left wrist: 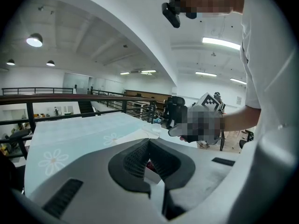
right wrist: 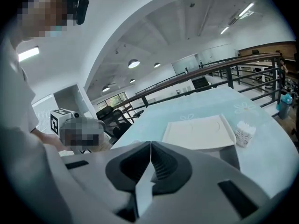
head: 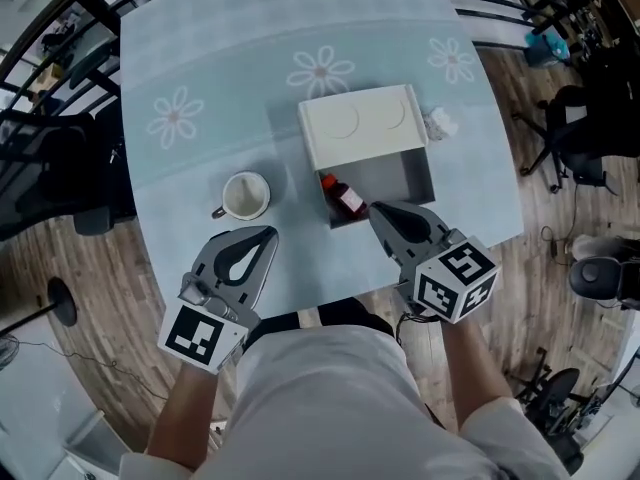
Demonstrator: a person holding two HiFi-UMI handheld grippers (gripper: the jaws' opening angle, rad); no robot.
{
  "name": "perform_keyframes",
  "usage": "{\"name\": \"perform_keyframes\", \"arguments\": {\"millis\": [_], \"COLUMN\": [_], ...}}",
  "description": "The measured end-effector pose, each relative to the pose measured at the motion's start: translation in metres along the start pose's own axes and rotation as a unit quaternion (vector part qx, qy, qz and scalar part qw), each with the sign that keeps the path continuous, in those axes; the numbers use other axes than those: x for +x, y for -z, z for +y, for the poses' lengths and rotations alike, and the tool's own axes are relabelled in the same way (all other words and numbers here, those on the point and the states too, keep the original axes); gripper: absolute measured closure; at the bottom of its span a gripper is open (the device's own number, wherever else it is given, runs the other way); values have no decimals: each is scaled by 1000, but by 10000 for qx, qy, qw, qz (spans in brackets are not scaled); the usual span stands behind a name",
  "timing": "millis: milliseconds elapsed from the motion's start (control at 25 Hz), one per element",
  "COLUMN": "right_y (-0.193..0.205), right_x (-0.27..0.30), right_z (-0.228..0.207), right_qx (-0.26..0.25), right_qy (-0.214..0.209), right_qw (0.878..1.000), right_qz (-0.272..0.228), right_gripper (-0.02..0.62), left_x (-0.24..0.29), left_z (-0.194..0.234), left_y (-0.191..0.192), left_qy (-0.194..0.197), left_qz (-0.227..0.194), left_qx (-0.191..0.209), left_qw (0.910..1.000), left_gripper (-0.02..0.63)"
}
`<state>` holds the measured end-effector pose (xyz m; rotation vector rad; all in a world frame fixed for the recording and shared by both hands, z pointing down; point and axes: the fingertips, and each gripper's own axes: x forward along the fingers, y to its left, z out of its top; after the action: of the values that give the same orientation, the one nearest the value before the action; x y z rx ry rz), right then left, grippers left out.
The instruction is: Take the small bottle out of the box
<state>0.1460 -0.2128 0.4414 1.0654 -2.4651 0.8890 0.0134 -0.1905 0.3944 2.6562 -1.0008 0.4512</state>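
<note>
A white box (head: 398, 176) lies open in the middle of the table, its lid (head: 362, 121) folded back. The small bottle (head: 346, 197), red with a white label, lies in the box's near left corner. My right gripper (head: 373, 209) is shut and empty, its tip just right of the bottle at the box's near edge. My left gripper (head: 267, 232) is shut too, on the table left of the box. In the right gripper view the shut jaws (right wrist: 150, 144) point toward the lid (right wrist: 198, 132). The left gripper view looks past its shut jaws (left wrist: 148, 142) at the right gripper (left wrist: 205, 118).
A white mug (head: 245, 195) stands left of the box, just beyond the left gripper. A small crumpled white thing (head: 440, 122) lies at the box's far right corner, also in the right gripper view (right wrist: 244, 133). The light blue flowered tablecloth (head: 200, 88) covers the table. Chairs and railings surround it.
</note>
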Motion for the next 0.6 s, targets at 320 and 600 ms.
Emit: {"name": "perform_keyframes", "arguments": {"millis": [320, 600], "right_y": [8, 24], "right_x": [27, 48], "right_z": [-20, -33], "right_qx": [-444, -737], "right_qy": [-158, -240], "right_qw": [9976, 9922], "right_qz": [511, 980], "right_gripper": [572, 572], "left_x": [14, 22], "left_z": [9, 17], "left_y": [11, 16], "left_qy": [-282, -477], "left_qz": [84, 38], "left_qx": [-246, -416], "left_qw": [9993, 9980], "left_gripper": [586, 586]}}
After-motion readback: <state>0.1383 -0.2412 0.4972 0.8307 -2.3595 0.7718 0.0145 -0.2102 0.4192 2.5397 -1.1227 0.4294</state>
